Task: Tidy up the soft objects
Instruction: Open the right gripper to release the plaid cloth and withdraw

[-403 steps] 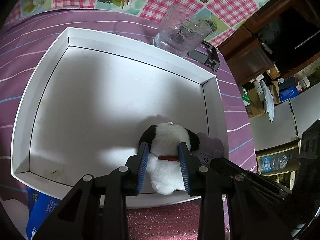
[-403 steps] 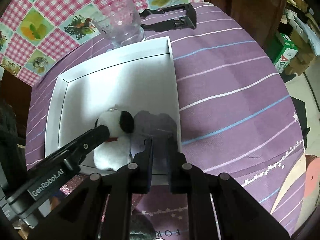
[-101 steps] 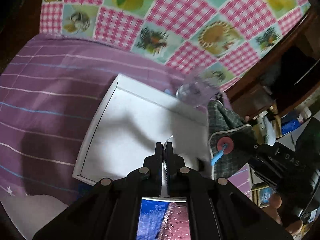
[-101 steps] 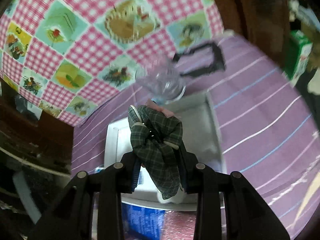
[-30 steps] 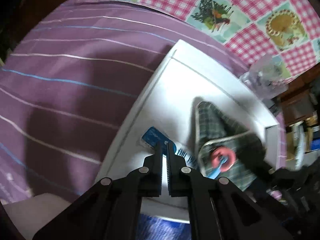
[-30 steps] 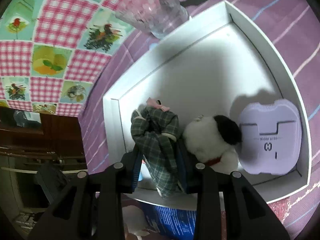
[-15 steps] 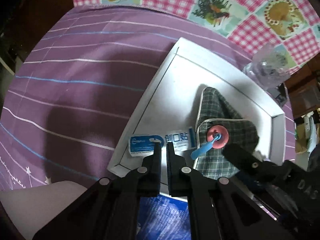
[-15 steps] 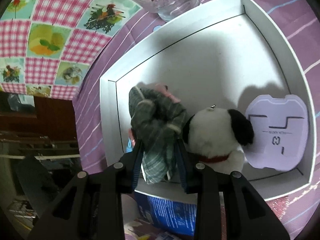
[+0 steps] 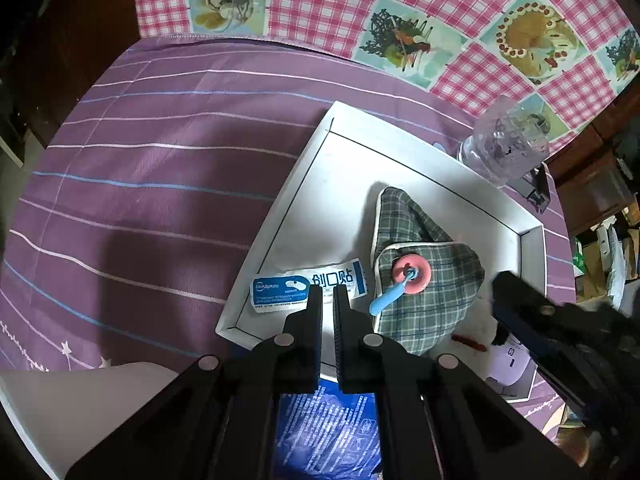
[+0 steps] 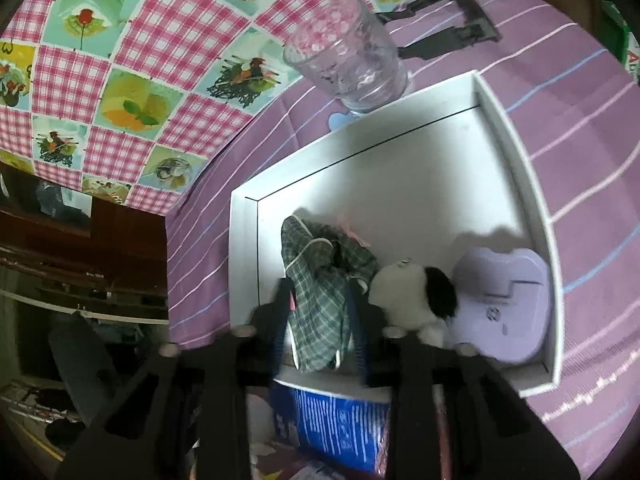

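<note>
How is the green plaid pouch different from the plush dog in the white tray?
The plaid pouch is flat checked fabric with white piping; the plush dog is rounded, fluffy, white with a black ear. The pouch sits between the right gripper jaws; the dog lies free beside it. Both are soft and rest in the white tray.

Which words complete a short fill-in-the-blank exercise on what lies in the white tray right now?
1. The plaid cloth item lies inside the white ____.
2. The plush dog sits between the plaid cloth item and the ____ pad.
3. The bandage packet lies near the tray's ____ corner in the left wrist view.
4. The clear cup stands ____ the tray.

Missing words: tray; lilac; bottom-left; outside
</note>
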`<state>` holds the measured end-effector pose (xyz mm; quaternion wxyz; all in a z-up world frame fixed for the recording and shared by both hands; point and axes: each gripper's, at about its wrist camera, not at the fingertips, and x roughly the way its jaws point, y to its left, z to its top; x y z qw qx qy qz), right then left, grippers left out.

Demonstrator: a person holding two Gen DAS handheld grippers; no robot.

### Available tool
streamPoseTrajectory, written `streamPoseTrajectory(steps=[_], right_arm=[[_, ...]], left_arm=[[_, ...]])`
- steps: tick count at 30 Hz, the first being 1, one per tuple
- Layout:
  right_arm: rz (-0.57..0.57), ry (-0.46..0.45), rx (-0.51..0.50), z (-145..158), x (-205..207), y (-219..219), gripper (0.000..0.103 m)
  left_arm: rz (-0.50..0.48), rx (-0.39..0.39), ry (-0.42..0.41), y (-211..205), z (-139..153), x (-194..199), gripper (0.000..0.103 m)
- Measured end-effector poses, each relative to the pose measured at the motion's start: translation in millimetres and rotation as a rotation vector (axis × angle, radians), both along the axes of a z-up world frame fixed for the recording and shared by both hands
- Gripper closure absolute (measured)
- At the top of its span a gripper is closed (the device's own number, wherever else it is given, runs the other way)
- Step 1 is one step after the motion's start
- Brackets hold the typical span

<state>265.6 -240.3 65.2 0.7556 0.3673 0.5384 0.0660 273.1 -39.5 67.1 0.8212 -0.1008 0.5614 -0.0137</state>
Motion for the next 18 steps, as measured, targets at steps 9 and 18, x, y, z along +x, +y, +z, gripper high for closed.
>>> streamPoseTrajectory(steps=[9, 18], right_arm=[[0.029, -0.013, -0.072, -30.4, 14.9, 18.7, 0.09], [0.134, 0.043, -0.253, -16.1, 10.0, 29.6, 0.09]], left_arm=[[-0.011, -0.068, 0.064, 1.9, -31.0, 10.5, 0.099], [-0.028, -0.032, 0.125, -0.5, -37.7, 9.2, 0.099]])
